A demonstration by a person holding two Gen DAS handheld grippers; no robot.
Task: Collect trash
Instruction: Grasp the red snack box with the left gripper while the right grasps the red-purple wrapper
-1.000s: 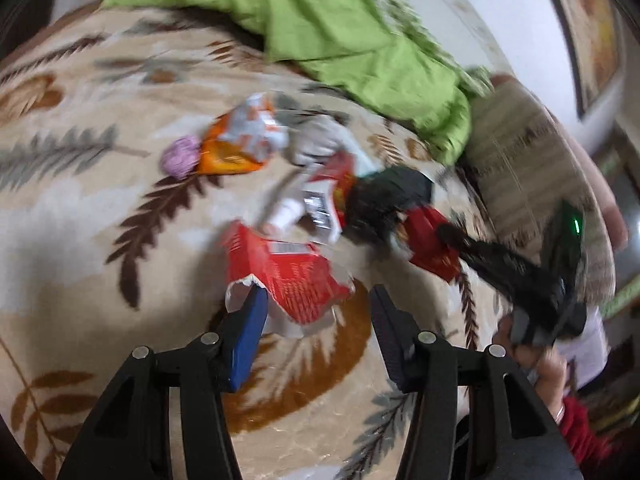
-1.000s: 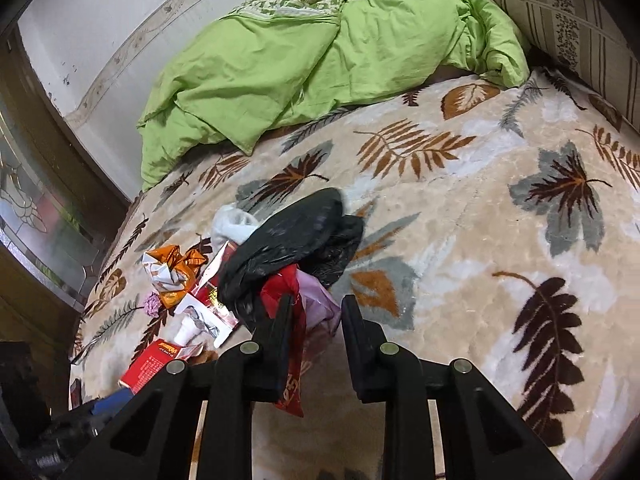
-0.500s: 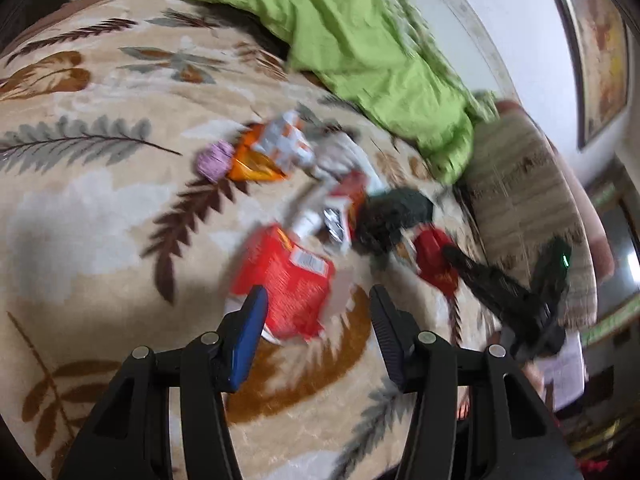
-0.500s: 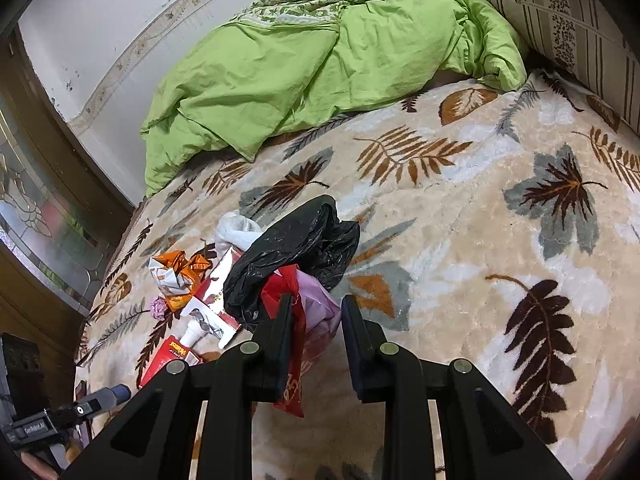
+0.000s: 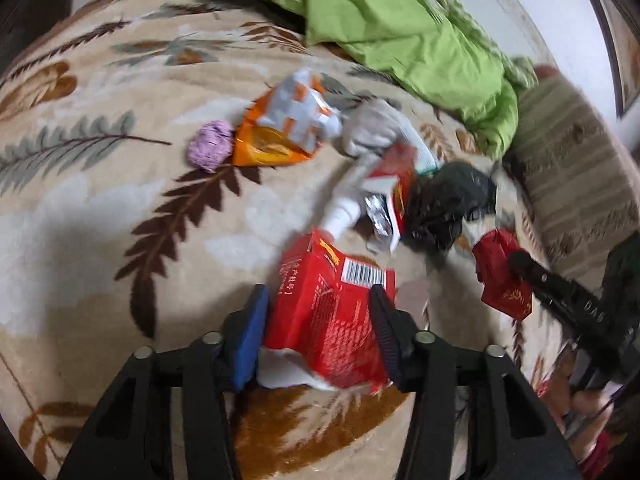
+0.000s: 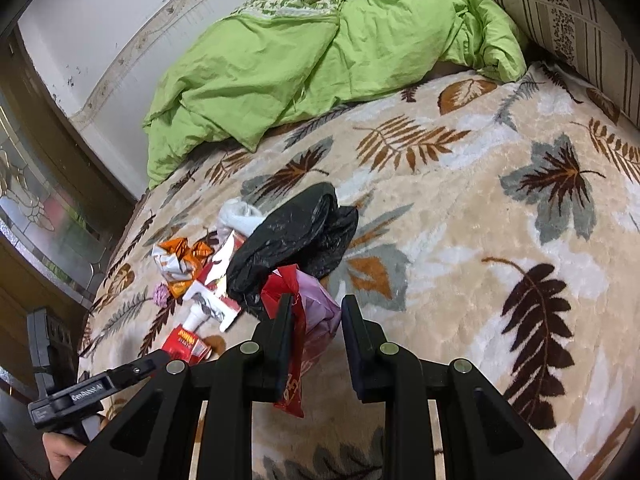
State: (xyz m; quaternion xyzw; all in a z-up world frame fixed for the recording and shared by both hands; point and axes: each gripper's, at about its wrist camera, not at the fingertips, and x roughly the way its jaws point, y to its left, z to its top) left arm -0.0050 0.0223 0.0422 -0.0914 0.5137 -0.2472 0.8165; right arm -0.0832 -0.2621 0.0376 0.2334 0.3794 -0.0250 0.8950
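Two grippers over the leaf blanket (image 6: 500, 240). Left gripper (image 5: 318, 326) spread wide, its fingers either side of the red carton (image 5: 328, 320), not clamped. Right gripper (image 6: 314, 332) half-spread, red wrapper (image 6: 294, 364) hanging against its left finger; whether it's pinched, cannot tell. Black bag (image 6: 296, 240) at 12 o'clock.

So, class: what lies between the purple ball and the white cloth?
The orange and silver wrapper lies between purple ball and white cloth, seen in the left wrist view.
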